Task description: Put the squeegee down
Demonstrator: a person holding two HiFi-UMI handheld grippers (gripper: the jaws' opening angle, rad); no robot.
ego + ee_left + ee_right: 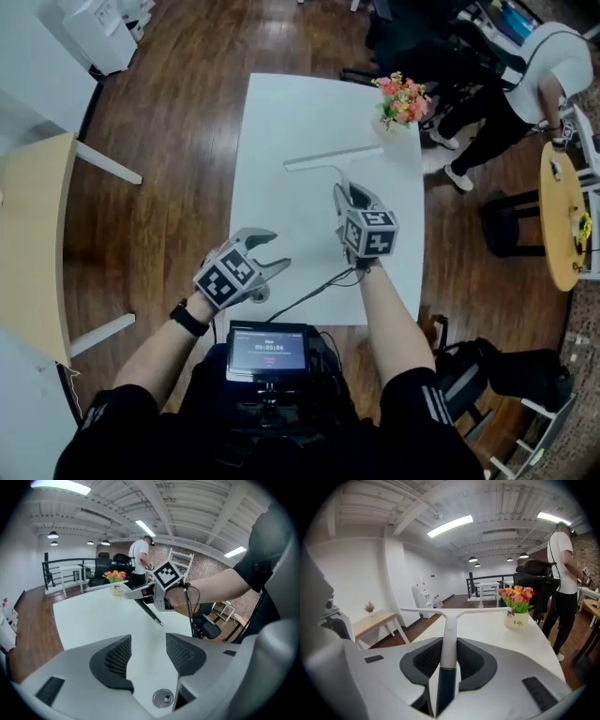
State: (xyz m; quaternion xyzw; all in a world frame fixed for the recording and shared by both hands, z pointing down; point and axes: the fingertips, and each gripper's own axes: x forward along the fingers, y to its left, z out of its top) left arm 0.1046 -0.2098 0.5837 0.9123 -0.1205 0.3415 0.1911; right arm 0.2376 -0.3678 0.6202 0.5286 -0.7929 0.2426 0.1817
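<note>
The squeegee (330,157) has a long white blade and a white neck that turns into a dark handle. It lies across the far half of the white table (281,112). My right gripper (343,195) is shut on the handle, with the neck (449,634) running out between its jaws and the blade (464,611) crosswise ahead. Whether the blade touches the tabletop I cannot tell. My left gripper (277,251) hangs open over the table's near left corner, apart from the squeegee. In the left gripper view, bare table shows between its open jaws (148,651), and the dark handle end (152,613) pokes out behind the right gripper (166,578).
A small white pot of flowers (403,101) stands at the table's far right corner, just beyond the blade (516,606). A person (525,75) stands right of the table. A wooden side table (37,234) is on the left, a round one (561,216) on the right.
</note>
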